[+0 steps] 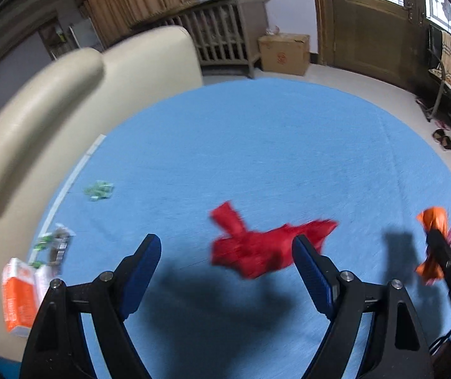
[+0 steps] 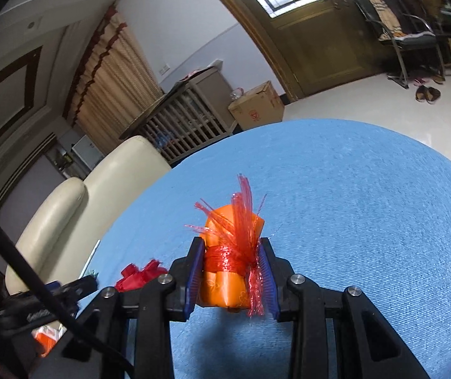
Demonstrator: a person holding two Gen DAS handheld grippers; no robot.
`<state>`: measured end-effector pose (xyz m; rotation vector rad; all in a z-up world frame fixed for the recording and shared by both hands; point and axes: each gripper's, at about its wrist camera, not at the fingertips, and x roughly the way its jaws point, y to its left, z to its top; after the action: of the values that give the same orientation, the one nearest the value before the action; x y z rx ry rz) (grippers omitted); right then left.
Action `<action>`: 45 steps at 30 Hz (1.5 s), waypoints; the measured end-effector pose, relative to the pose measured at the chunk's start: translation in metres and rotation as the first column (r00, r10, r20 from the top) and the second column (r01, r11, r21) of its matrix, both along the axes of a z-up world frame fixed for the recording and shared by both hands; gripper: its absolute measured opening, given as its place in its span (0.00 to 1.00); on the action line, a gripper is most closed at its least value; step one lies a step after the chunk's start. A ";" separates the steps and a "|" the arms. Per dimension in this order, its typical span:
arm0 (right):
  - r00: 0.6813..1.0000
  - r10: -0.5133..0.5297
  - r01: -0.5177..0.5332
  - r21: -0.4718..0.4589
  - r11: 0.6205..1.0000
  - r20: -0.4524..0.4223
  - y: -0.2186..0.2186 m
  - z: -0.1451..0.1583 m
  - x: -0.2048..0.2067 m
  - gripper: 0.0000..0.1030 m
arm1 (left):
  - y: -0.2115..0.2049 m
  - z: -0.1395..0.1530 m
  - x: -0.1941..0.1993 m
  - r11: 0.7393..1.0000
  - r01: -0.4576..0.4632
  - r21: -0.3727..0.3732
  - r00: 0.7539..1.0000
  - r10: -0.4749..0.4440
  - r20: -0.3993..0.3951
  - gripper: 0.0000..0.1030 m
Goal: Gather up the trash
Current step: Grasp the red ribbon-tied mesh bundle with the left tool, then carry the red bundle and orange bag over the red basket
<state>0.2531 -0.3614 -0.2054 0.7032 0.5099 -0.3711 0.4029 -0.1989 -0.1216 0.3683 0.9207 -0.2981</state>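
On the round blue cloth-covered table (image 1: 257, 145), a crumpled red plastic bag (image 1: 257, 249) lies near its front edge, just ahead of the left gripper (image 1: 227, 259), whose jaws stand apart and empty. It looks light, soft and limp; a raised fold suits pinching. The right gripper (image 2: 231, 271) is clamped on an orange roll tied with frayed red ribbon (image 2: 230, 252). No bin shows.
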 end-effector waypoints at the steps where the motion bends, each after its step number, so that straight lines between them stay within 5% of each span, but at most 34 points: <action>1: 1.000 -0.007 0.007 0.001 1.000 -0.001 -0.001 0.000 0.000 0.35 | -0.005 -0.004 0.004 1.000 0.001 0.003 1.000 -0.001 -0.016 0.83; 8: 1.000 -0.021 0.021 -0.023 1.000 -0.007 0.003 0.001 0.001 0.35 | -0.019 -0.032 0.014 1.000 0.029 0.011 0.991 -0.028 -0.129 0.82; 10: 1.000 -0.020 0.020 -0.030 0.999 -0.009 0.004 0.003 0.003 0.35 | -0.017 -0.036 0.013 1.000 0.030 -0.005 0.989 -0.031 -0.147 0.59; 16: 1.000 -0.023 0.023 -0.033 0.999 -0.009 0.008 0.001 0.006 0.35 | -0.005 -0.034 -0.001 0.998 0.036 -0.048 0.990 -0.042 -0.138 0.34; 35: 0.998 0.021 -0.013 -0.122 0.992 0.065 0.027 0.012 -0.009 0.35 | 0.100 0.036 -0.115 0.995 -0.037 -0.093 0.995 0.045 0.087 0.30; 45: 0.978 0.198 -0.189 -0.143 0.972 0.058 0.065 0.044 -0.053 0.35 | 0.140 0.068 -0.180 0.988 -0.063 -0.144 0.982 0.087 0.167 0.30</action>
<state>0.2003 -0.2966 -0.1616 0.5267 0.4758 -0.1948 0.2233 -0.0586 -0.0539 0.2266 0.7369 -0.2550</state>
